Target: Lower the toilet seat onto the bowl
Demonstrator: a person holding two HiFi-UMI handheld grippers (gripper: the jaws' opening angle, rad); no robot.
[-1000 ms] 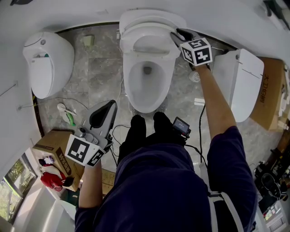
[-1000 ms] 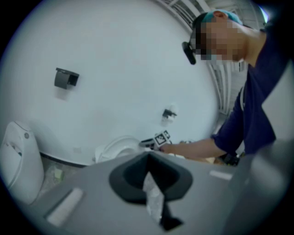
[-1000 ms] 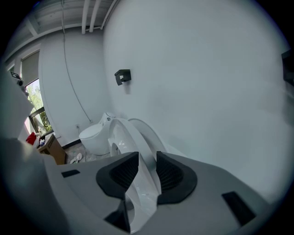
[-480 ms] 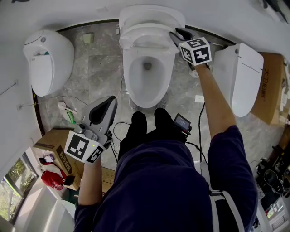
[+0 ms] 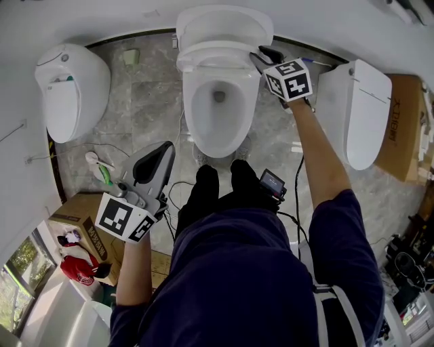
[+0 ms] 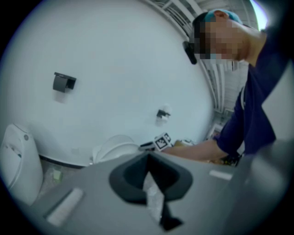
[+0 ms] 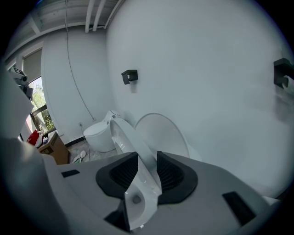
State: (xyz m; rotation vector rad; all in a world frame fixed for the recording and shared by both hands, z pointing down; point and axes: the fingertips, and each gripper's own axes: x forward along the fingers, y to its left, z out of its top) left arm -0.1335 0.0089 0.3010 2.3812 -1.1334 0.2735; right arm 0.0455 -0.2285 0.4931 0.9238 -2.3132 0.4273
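Grey marble floor (image 5: 149, 101), white wall (image 5: 102, 20); right gripper (image 5: 261, 57) clamps the toilet seat (image 5: 203, 55), left gripper (image 5: 165, 150) closed.

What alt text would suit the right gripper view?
The right gripper clamps its two black jaws on the edge of a white plastic toilet seat, tilted partway up. Behind it the oval white lid stands raised against a white wall.

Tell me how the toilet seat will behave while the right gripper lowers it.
Probably stiff: the toilet seat holds its shape in the right gripper. Its glossy surface may slip. Tilted off the lid, it would likely fall onto the bowl if released.
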